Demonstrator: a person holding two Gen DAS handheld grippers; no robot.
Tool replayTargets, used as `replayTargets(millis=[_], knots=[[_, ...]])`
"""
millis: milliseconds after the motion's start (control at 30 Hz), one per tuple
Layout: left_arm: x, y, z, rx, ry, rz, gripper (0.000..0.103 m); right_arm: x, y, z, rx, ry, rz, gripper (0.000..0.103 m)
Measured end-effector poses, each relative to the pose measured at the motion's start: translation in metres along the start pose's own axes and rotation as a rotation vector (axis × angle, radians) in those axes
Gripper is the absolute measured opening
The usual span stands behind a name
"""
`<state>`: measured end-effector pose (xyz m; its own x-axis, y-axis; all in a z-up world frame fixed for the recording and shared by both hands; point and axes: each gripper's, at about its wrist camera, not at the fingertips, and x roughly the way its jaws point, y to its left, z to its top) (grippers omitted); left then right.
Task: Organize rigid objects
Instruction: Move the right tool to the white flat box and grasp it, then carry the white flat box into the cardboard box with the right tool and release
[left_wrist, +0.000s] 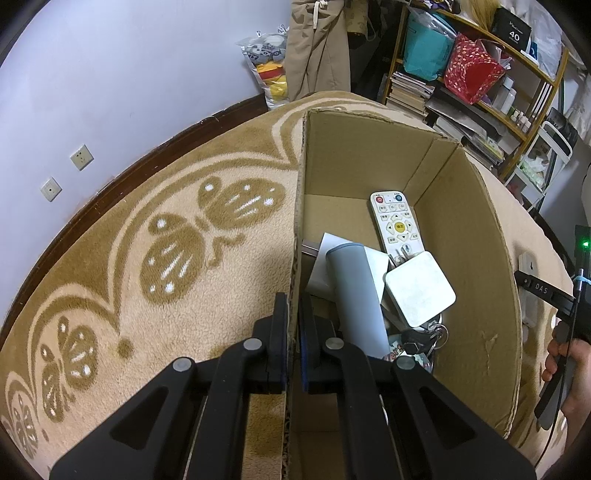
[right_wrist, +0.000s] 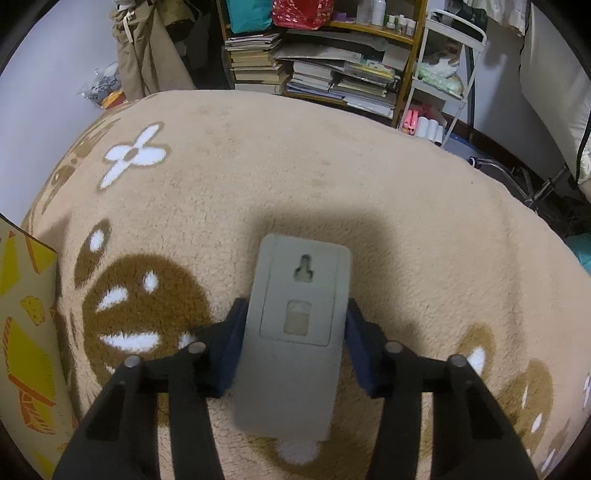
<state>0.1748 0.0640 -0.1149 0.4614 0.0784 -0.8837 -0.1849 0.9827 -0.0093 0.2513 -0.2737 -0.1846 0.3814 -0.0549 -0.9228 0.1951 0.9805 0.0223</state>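
An open cardboard box stands on the beige patterned carpet. It holds a white remote, a grey cylinder, a white square device and a bunch of keys. My left gripper is shut on the box's left wall, one finger inside and one outside. A light grey flat plastic unit with a keyhole slot lies back-up on the carpet, right of the box. My right gripper points down over it, blue pads pressed against its two long sides.
The box's printed outer wall shows at the left of the right wrist view. A wooden shelf with books and bags and a white cart stand beyond the carpet. A bag of plush toys leans on the wall. A hand holds the right gripper.
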Motion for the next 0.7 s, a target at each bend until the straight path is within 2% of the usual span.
replayTargets(millis=[333,700], knots=[[0.000,0.000,0.000,-0.001,0.001,0.002,0.005,-0.016,0.000,-0.014,-0.017,-0.021,0.041,0.053],[0.000,0.000,-0.001,0.009,-0.002,0.008,0.005,-0.071,0.027,0.005,-0.131,-0.107,0.100,0.053]])
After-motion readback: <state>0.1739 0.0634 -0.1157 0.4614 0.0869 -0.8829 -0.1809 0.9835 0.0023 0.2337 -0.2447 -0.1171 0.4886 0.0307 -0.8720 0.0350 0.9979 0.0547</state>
